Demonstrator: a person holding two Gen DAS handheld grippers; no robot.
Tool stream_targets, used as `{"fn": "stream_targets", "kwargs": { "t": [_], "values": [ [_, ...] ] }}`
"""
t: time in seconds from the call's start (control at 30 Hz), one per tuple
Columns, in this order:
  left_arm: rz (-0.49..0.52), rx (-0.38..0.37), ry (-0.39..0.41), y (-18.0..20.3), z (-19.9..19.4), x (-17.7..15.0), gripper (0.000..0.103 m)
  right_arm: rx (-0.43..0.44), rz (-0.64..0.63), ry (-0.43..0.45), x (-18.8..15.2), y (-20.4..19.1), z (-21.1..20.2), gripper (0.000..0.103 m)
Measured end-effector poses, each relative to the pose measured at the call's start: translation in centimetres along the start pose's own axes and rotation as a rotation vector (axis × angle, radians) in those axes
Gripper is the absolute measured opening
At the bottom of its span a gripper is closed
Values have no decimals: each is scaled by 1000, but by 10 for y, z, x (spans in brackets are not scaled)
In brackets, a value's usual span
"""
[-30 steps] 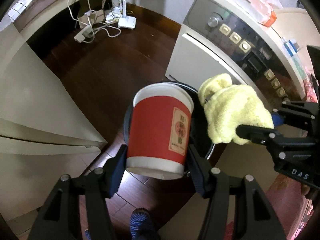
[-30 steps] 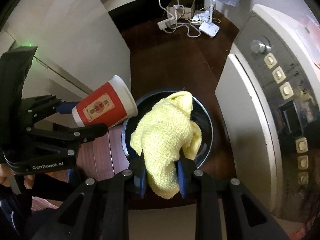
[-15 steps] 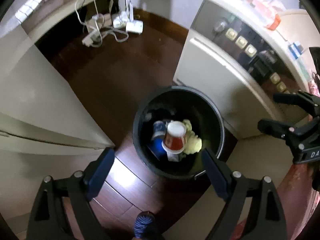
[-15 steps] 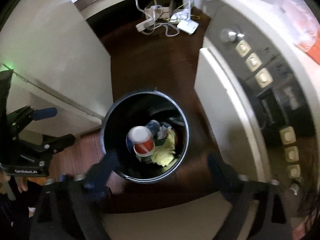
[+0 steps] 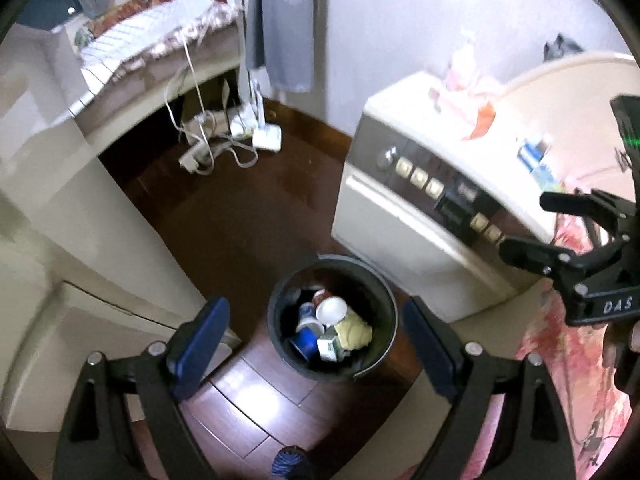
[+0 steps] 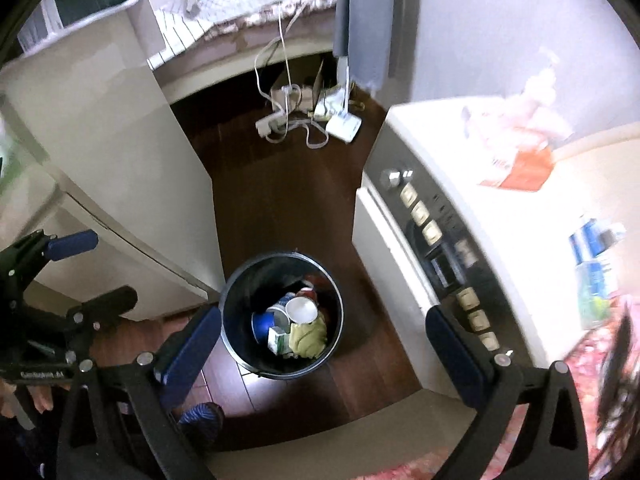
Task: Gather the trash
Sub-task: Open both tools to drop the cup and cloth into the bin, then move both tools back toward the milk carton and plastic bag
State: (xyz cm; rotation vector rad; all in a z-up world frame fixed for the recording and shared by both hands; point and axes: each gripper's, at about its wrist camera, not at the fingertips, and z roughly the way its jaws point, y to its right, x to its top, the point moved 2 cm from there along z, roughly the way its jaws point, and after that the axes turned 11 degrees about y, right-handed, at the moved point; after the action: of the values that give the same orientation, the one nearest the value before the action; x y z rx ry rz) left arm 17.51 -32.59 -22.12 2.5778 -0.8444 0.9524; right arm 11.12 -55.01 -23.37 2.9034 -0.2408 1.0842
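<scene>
Dark wood floor (image 5: 248,240), black bin (image 5: 384,344) beside the washer (image 5: 400,248). Left view: left claw (image 5: 316,344) spread wide, empty; paper cup (image 5: 331,310) and yellow cloth (image 5: 354,330) lie inside the bin. Right view: right claw (image 6: 324,340) also wide, empty, above the bin (image 6: 236,332). Risks: bin nearly full, so more trash could spill over; cables (image 6: 296,124) beyond the bin could snag.

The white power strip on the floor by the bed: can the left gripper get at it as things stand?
Probably yes. The left gripper is open with nothing between its fingers, and bare dark floor lies before the power strip. Tangled cables could hamper a grasp.
</scene>
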Motion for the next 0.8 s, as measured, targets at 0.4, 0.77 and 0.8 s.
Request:
{"fn": "stream_targets", "kwargs": {
  "t": [0.4,0.77,0.8],
  "values": [
    [-16,61,188,-15,-103,40,89,5,-70,203,63,-45,-111,103],
    [-104,282,338,-129,-206,66,89,195,-55,420,171,-160,-164,103],
    [-119,311,343,-145,-213,66,89,223,-62,420,179,-174,-164,103]
  ]
}}
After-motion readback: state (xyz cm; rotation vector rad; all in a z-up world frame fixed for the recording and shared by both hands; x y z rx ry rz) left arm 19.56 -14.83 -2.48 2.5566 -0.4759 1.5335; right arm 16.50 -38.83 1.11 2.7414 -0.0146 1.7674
